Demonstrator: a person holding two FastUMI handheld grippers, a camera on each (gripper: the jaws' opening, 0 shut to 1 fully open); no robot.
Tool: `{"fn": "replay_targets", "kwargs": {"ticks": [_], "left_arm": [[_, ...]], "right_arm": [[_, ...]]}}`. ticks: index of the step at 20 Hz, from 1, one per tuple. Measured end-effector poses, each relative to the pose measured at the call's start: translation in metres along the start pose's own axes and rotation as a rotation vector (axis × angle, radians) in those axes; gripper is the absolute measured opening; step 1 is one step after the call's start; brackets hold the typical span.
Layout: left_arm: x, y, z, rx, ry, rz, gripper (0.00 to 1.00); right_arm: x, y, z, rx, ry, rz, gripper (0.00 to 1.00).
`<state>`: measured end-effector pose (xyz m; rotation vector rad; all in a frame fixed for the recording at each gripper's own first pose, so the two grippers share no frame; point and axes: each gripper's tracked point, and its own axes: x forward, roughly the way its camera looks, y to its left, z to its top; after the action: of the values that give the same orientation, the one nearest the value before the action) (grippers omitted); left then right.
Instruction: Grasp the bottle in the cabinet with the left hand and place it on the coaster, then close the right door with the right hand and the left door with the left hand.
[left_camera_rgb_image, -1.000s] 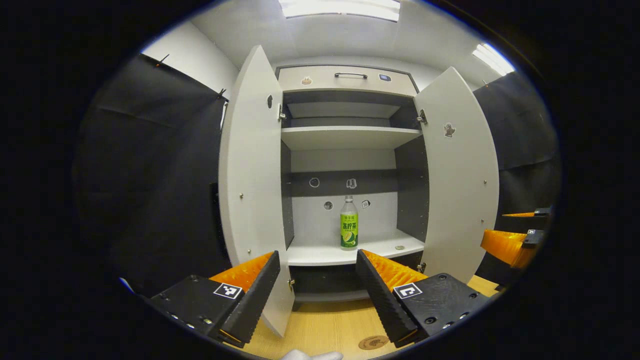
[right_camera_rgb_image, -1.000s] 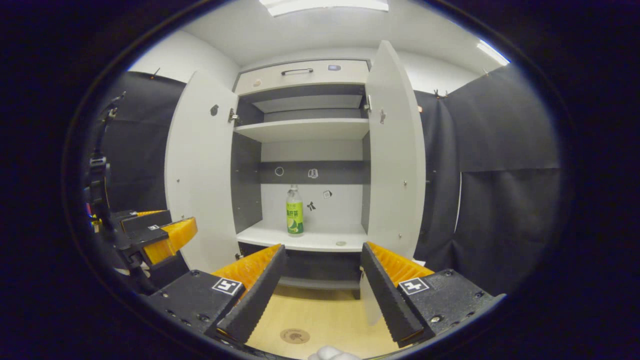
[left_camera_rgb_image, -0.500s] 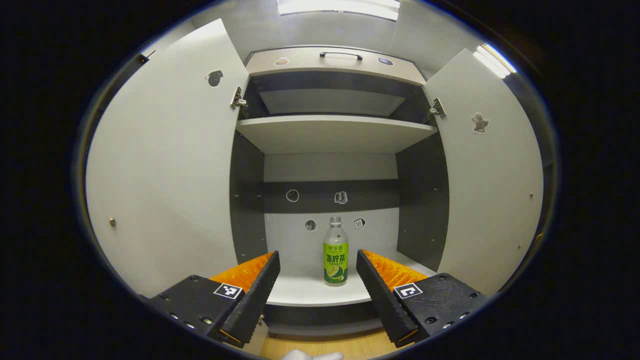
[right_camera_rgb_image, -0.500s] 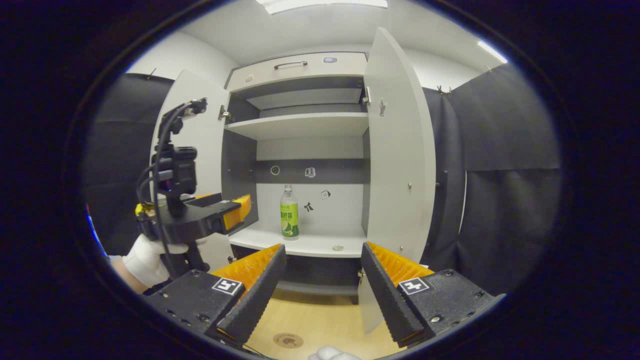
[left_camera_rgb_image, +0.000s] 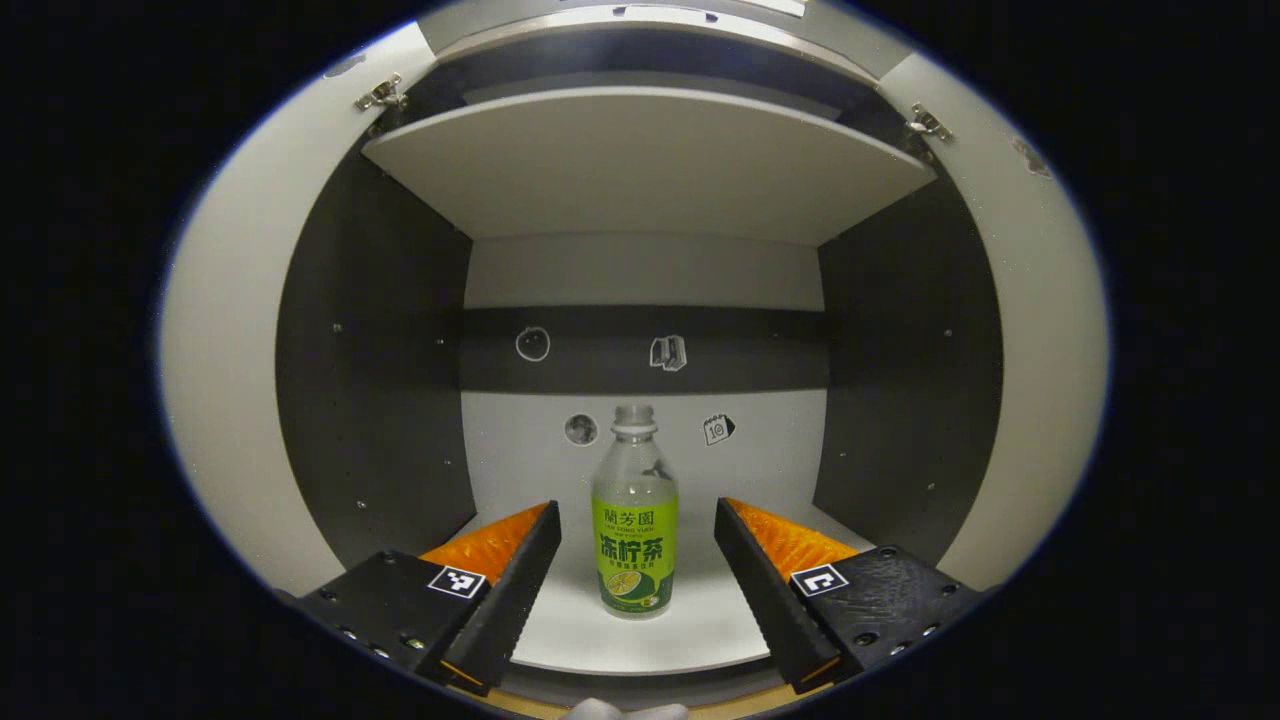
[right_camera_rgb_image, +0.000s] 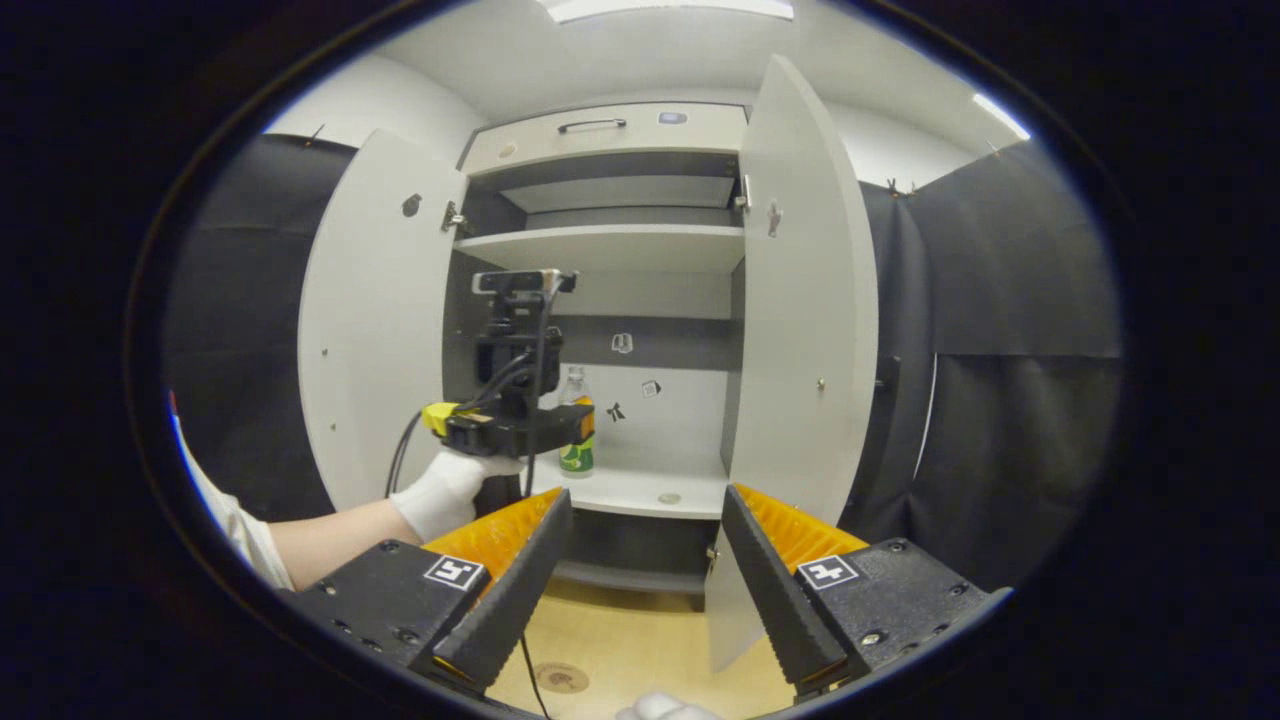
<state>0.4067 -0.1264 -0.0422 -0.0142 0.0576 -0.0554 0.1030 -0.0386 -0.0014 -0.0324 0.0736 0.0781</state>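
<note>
Two white cabinet doors stand open. Left door (right_camera_rgb_image: 375, 320), right door (right_camera_rgb_image: 805, 300). The clear plastic bottle with a green label (left_camera_rgb_image: 634, 530) stands upright on the white lower shelf (left_camera_rgb_image: 690, 625) inside the cabinet. Left gripper (left_camera_rgb_image: 637, 515): released, fingers either side of the bottle, not touching. Right gripper (right_camera_rgb_image: 645, 505): released, outside the cabinet, above the wooden tabletop (right_camera_rgb_image: 640, 640). Round brown coaster (right_camera_rgb_image: 562, 678): on that tabletop.

In the right gripper view, we find the bottle (right_camera_rgb_image: 575, 420) mostly covered by the left tongs (right_camera_rgb_image: 578, 424) and the camera rig above them, so we cannot tell how wide those fingers stand there. The coaster (right_camera_rgb_image: 561, 678) on the desk (right_camera_rgb_image: 640, 640) is partly cut by a cable. Stickers on the cabinet (left_camera_rgb_image: 640, 300) back wall are too small to make out.
</note>
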Motion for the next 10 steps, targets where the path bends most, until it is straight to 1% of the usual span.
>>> {"fn": "replay_targets", "kwargs": {"ticks": [3,5,7,8,9,10], "left_arm": [[0.025,-0.001,-0.015,-0.015,0.027,0.012,0.95],[0.038,0.001,-0.021,0.009,0.027,0.027,0.95],[0.047,0.003,-0.023,0.026,0.029,0.043,0.95],[0.050,0.000,-0.024,0.022,0.029,0.037,0.95],[0.053,0.000,-0.027,0.019,0.036,0.034,0.96],[0.056,0.000,-0.027,0.023,0.038,0.040,0.95]], "right_arm": [[0.004,-0.003,-0.010,0.003,0.031,0.005,0.99],[0.007,-0.006,-0.017,0.001,0.052,0.005,0.99],[0.010,-0.007,-0.020,0.004,0.064,0.012,0.99],[0.011,-0.008,-0.021,0.004,0.067,0.012,0.99],[0.012,-0.009,-0.022,0.003,0.068,0.013,0.99],[0.012,-0.011,-0.023,0.001,0.069,0.011,0.99]]}}
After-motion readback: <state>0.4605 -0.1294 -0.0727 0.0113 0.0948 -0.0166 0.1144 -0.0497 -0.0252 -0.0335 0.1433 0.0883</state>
